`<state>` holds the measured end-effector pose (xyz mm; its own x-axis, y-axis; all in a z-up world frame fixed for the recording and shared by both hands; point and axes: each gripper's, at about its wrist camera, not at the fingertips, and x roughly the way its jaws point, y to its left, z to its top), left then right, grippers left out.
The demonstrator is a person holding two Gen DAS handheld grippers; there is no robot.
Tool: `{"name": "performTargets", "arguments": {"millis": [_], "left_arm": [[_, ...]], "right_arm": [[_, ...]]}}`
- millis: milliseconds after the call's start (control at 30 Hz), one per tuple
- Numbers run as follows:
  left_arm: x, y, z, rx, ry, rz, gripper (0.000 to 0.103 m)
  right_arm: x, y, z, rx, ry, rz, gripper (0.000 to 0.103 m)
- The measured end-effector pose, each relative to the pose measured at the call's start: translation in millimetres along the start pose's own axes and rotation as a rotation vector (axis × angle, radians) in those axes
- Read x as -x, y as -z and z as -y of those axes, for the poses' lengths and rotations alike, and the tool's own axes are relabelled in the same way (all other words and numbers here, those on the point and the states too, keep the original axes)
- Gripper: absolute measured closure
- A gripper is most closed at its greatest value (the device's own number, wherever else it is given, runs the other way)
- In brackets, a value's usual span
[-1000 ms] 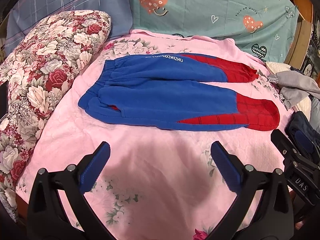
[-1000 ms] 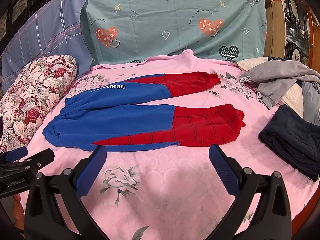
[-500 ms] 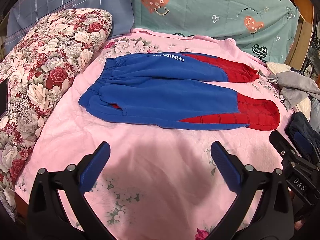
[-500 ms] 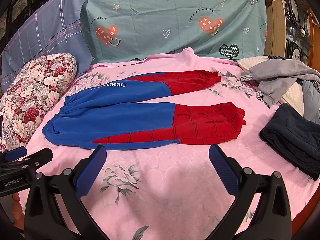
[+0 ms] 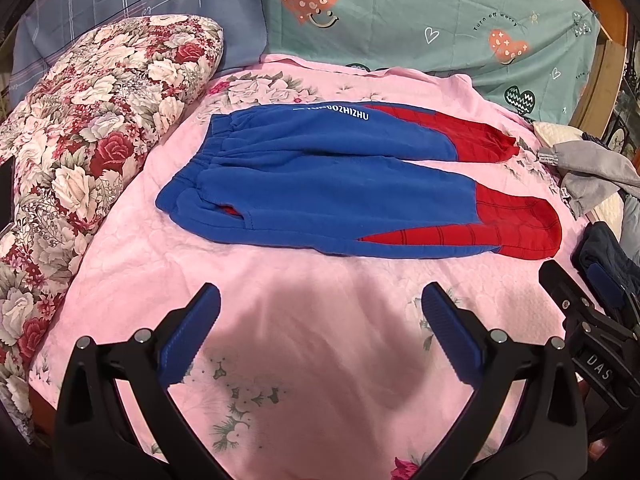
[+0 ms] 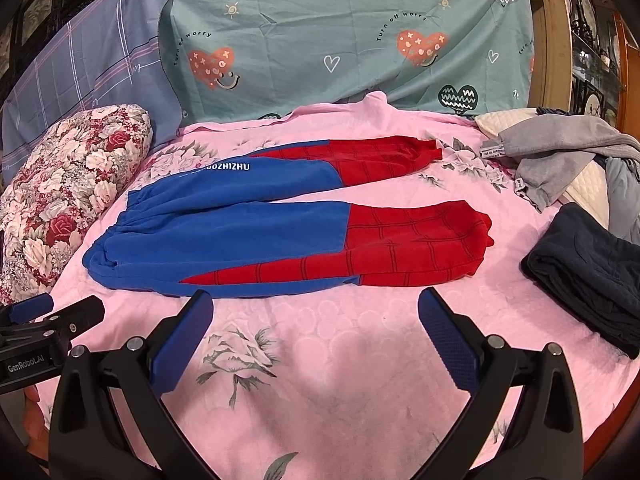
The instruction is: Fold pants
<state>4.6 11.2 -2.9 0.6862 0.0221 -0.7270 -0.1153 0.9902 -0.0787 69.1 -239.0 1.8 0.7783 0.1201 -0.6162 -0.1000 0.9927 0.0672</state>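
Observation:
Blue pants with red web-patterned lower legs (image 5: 320, 196) (image 6: 248, 236) lie flat on the pink floral bedspread (image 5: 320, 340), waistband to the left, both legs spread apart and pointing right. My left gripper (image 5: 320, 304) hovers open over the bare spread just in front of the near leg, nothing between its fingers. My right gripper (image 6: 316, 308) is open too, its tips almost at the near leg's front hem edge. Each gripper shows at the edge of the other's view: the right gripper (image 5: 576, 292) and the left gripper (image 6: 48, 316).
A floral pillow (image 5: 80, 140) lines the left side. A teal heart-print pillow (image 6: 340, 32) and a checked one (image 6: 80, 64) stand at the back. A grey garment (image 6: 560, 160) and a folded dark navy garment (image 6: 588, 276) lie at the right.
Both grippers have crept slightly forward toward the pants, which look a little larger and lower in each view. The pants have not moved.

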Motion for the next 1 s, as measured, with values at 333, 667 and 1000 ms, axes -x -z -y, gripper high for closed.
{"name": "performTargets", "arguments": {"millis": [333,667,1000], "left_arm": [[0.0,0.9,1.0,-0.003,-0.001,-0.005,0.002],[-17.6,-5.3,-7.6,-0.013,0.046,-0.047,0.002],[-83.6,-49.4,-89.9,0.116,-0.073,-0.151,0.002]], "right_arm": [[-1.2,1.4,2.1,-0.007,-0.006,-0.004,0.001],[-9.0,1.2,6.1,-0.003,-0.015,-0.02,0.001],[-45.8,-11.6,59.9,-0.078,0.11,-0.077,0.001]]}}
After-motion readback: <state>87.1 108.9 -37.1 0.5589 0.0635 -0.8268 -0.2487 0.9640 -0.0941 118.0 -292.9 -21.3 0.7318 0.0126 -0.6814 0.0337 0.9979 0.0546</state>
